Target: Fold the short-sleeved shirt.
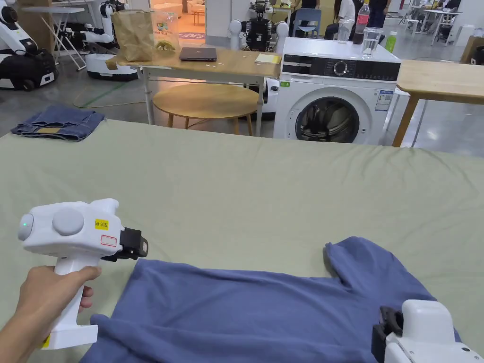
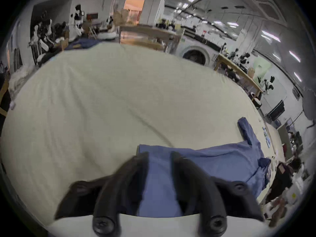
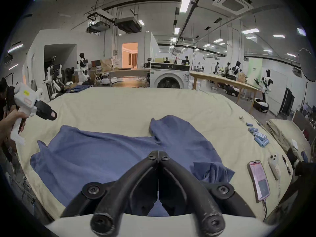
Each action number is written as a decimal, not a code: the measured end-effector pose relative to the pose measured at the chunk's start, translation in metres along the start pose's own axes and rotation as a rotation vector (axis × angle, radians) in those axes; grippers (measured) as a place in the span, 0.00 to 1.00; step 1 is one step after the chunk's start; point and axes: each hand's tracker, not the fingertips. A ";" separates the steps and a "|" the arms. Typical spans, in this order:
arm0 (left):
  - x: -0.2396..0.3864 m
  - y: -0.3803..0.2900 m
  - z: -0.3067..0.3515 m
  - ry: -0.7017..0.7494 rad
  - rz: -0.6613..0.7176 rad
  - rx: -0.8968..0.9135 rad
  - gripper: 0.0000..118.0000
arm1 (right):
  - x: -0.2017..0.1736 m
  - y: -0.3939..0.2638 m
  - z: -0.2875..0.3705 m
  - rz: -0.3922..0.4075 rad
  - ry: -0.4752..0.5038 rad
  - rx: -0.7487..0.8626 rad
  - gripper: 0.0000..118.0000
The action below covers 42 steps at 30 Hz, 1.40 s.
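A blue short-sleeved shirt (image 1: 246,312) lies spread sideways on the pale green covered table (image 1: 260,189), near its front edge. One sleeve (image 1: 359,264) points to the far side. The other sleeve (image 3: 212,170) is bunched up at the near right. A hand holds my left gripper (image 1: 137,248) in the air just above the shirt's far left corner. Its jaws are open with nothing between them, and the shirt (image 2: 213,162) lies below them. My right gripper (image 3: 158,157) hovers over the shirt (image 3: 102,151) near the collar end, shut and holding nothing.
Folded jeans (image 1: 59,123) lie on the table's far left corner. Two phones (image 3: 259,179) and several small blue cylinders (image 3: 259,136) lie to the right of the shirt. A washing machine (image 1: 335,99) and a round wooden table (image 1: 205,101) stand beyond the far edge.
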 end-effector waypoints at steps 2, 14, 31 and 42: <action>-0.005 0.009 -0.014 0.024 0.026 -0.028 0.50 | 0.006 -0.004 -0.002 -0.006 -0.013 -0.018 0.00; 0.027 -0.006 -0.070 0.190 -0.113 -0.205 0.49 | 0.032 -0.016 -0.007 -0.018 -0.067 -0.095 0.00; 0.023 -0.018 -0.021 0.057 -0.131 -0.006 0.00 | 0.115 0.067 -0.080 -0.036 -0.027 -0.260 0.28; 0.029 -0.028 0.003 0.046 -0.144 0.061 0.00 | 0.139 0.090 -0.231 0.034 -0.018 -0.546 0.52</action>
